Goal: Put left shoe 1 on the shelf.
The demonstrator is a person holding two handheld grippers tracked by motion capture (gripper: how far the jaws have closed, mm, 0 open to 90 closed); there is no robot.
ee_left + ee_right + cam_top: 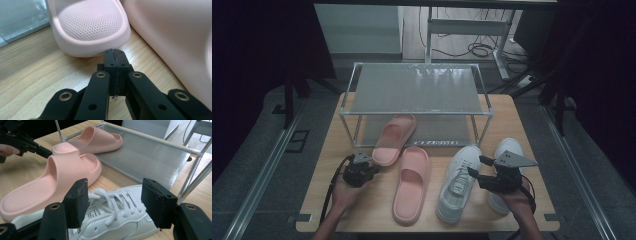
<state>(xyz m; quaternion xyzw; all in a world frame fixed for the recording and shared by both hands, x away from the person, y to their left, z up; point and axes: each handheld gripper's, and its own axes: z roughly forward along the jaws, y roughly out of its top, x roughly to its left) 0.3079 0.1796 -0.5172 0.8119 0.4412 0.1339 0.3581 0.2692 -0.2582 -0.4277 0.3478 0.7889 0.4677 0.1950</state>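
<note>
1. A two-tier shoe rack [417,90] with a metal frame and pale mesh shelves stands at the far half of a wooden desk [362,200]; its top shelf is bare, and the toe end of a pink slipper [393,138] rests on its bottom shelf, the heel sticking out over the desk.
2. The desk sits in a dim room, dark curtains on both sides, grey floor around it, and a white desk frame with loose cables behind the rack.
3. A white sneaker [458,182] lies laced-side up right of centre on the desk, with a second white sneaker [507,150] just beside it, partly hidden by the right hand.
4. A second pink slipper [411,184] lies between the first sneaker and the left hand, toe pointing towards the rack.
5. The right gripper [113,200] hovers just over the laces of the nearer sneaker, its jaws wide apart and pressing on nothing.
6. The left gripper [114,53] has its jaws pressed together with nothing between them, the tips right at the heel of the slipper on the rack; whether they touch it cannot be told.
</note>
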